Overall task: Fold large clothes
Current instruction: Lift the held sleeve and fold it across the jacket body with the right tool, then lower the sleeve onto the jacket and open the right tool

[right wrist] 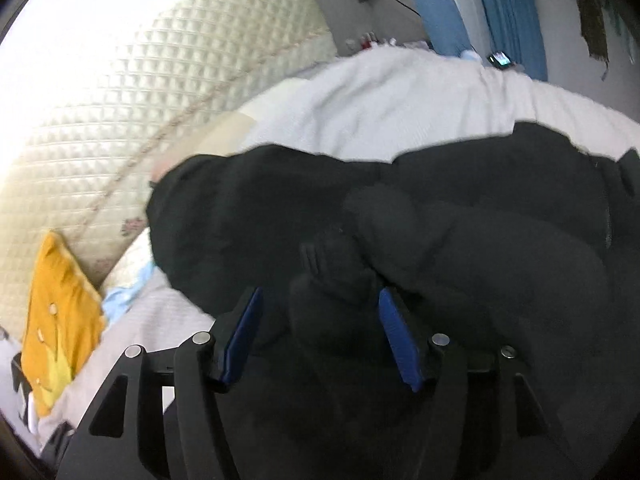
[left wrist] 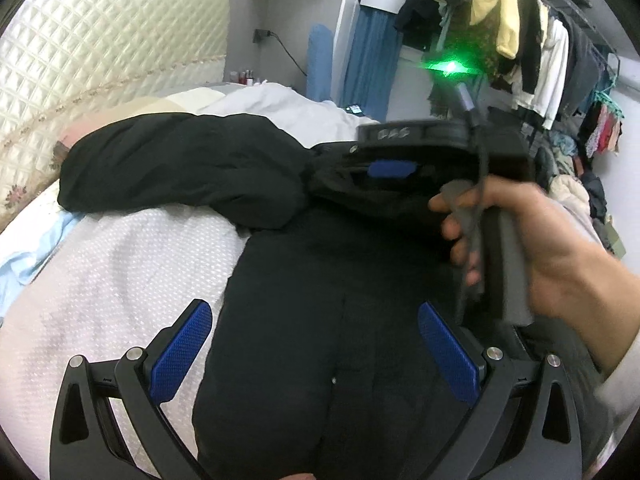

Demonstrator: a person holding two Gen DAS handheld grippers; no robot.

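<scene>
- The black garment (left wrist: 280, 320) lies spread on the white bed cover (left wrist: 100, 272).
- Left gripper (left wrist: 316, 332) is wide open above it, holding nothing.
- Right gripper (right wrist: 320, 316) is half open; a cloth bump sits between the pads, not pressed.

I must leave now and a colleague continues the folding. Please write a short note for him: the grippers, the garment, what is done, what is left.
Left gripper: jaws open, empty, above the black garment.
Right gripper: jaws open, a bunch of the black cloth between them, not pressed.
Garment lies on the bed; one sleeve stretches toward the headboard.
Done: partly gathered.
Left: fold sleeve in, then body.
</scene>
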